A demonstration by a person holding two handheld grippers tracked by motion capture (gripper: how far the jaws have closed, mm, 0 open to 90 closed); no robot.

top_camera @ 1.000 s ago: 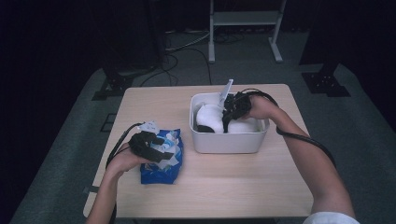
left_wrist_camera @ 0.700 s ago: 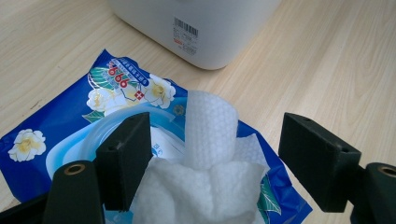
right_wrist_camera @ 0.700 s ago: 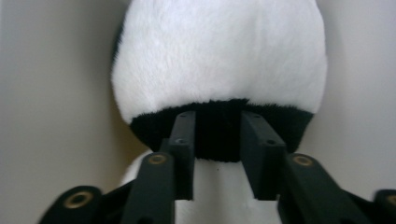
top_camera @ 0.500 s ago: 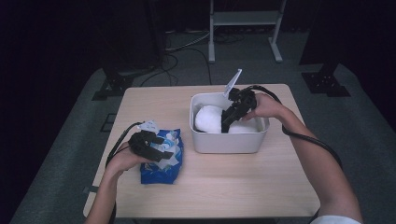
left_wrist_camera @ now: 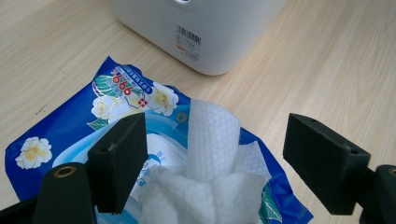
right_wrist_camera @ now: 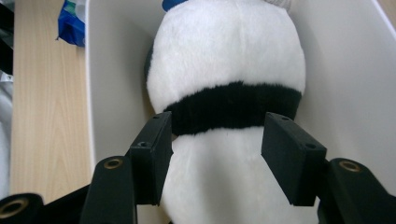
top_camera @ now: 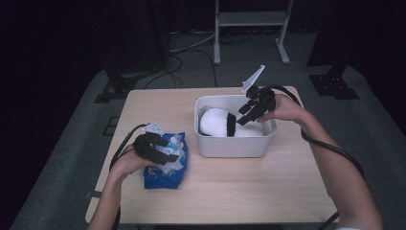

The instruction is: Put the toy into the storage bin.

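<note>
A: Which colours are seen on the plush toy (right_wrist_camera: 224, 93)?
B: White fur, crossed by one black band. It is framed by a white bin (top_camera: 234, 143).
A: And the wipes pack (left_wrist_camera: 56, 135)?
B: Blue, printed with white-and-yellow flowers; a white wipe (left_wrist_camera: 212, 140) is seen there.

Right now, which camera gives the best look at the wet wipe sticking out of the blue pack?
The left gripper view: the wipe stands close up between the left gripper's open jaws, its texture clear. In the high view it is a small white patch partly under that gripper. The right gripper view catches a corner of the blue pack.

No legible text; barcode label (left_wrist_camera: 188, 41) unreadable
</note>
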